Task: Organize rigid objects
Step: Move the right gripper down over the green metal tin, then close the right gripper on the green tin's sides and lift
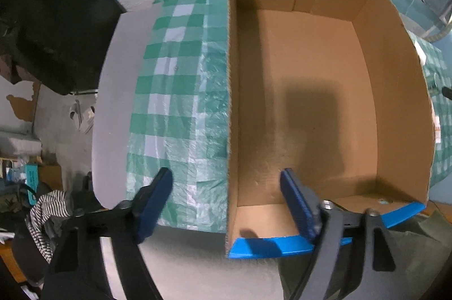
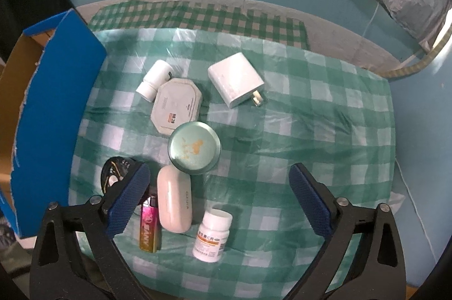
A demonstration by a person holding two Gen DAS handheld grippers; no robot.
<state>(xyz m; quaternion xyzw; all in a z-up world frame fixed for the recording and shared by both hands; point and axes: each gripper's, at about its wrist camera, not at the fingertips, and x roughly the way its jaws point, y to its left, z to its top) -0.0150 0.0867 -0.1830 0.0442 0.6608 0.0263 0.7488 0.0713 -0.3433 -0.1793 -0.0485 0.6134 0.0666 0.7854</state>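
In the left wrist view an empty cardboard box [image 1: 401, 91] with blue-taped flaps stands on the checked cloth. My left gripper [image 1: 226, 201] is open and empty above the box's near left wall. In the right wrist view my right gripper [image 2: 219, 197] is open and empty above several items: a white earbud case [image 2: 175, 202], a pink lighter [image 2: 149, 225], a white pill bottle [image 2: 212, 232], a round green tin [image 2: 195, 147], an octagonal white box [image 2: 176, 105], a small white bottle [image 2: 154, 78], a white charger plug [image 2: 236, 80] and a black round object [image 2: 114, 173].
The box's blue outer wall [image 2: 56, 113] stands at the left of the right wrist view, next to the items. The green checked cloth [image 2: 325, 130] covers the table, open to the right. A dark bag [image 1: 56, 26] and clutter [image 1: 45, 204] lie beyond the table's left edge.
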